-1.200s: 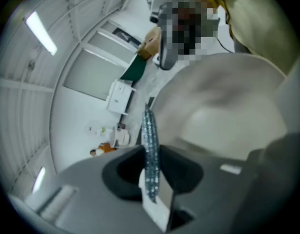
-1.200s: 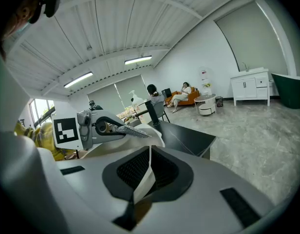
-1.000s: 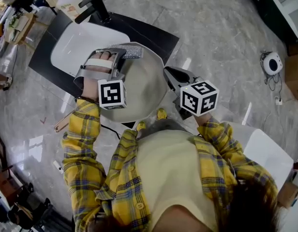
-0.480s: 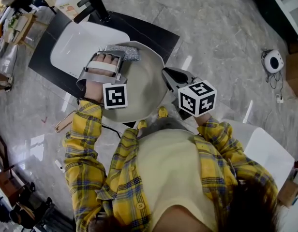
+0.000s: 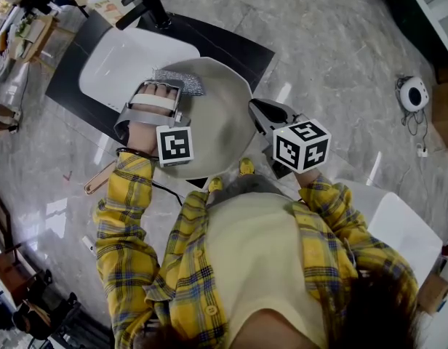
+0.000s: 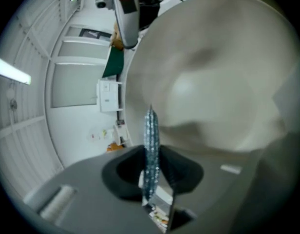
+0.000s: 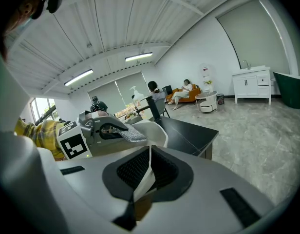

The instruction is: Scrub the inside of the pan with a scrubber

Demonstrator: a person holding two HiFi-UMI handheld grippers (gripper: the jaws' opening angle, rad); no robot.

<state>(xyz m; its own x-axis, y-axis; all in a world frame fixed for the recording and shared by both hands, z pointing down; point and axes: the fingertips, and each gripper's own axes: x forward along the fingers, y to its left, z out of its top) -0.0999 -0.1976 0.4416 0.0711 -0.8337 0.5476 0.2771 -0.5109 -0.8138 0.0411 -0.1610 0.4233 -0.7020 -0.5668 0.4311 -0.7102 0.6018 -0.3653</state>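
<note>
A large beige pan (image 5: 222, 126) is held tilted over a black table (image 5: 231, 49), beside a white basin (image 5: 126, 57). My left gripper (image 5: 174, 86) is shut on a flat silver mesh scrubber (image 5: 180, 82) that lies against the pan's far inner wall. In the left gripper view the scrubber (image 6: 150, 140) stands edge-on between the jaws, with the pan's pale inside (image 6: 218, 82) filling the right. My right gripper (image 5: 259, 112) is shut on the pan's right rim; in the right gripper view the thin rim (image 7: 146, 174) is pinched between the jaws.
A black faucet (image 5: 142, 6) stands behind the basin. A white seat (image 5: 402, 231) is at the lower right. On the floor sit a round white device (image 5: 410, 94) with cables and a wooden-handled tool (image 5: 100, 179). People sit far back in the room (image 7: 181, 92).
My left gripper has slid the scrubber leftward along the pan's far inner wall. The right gripper has kept its hold on the rim.
</note>
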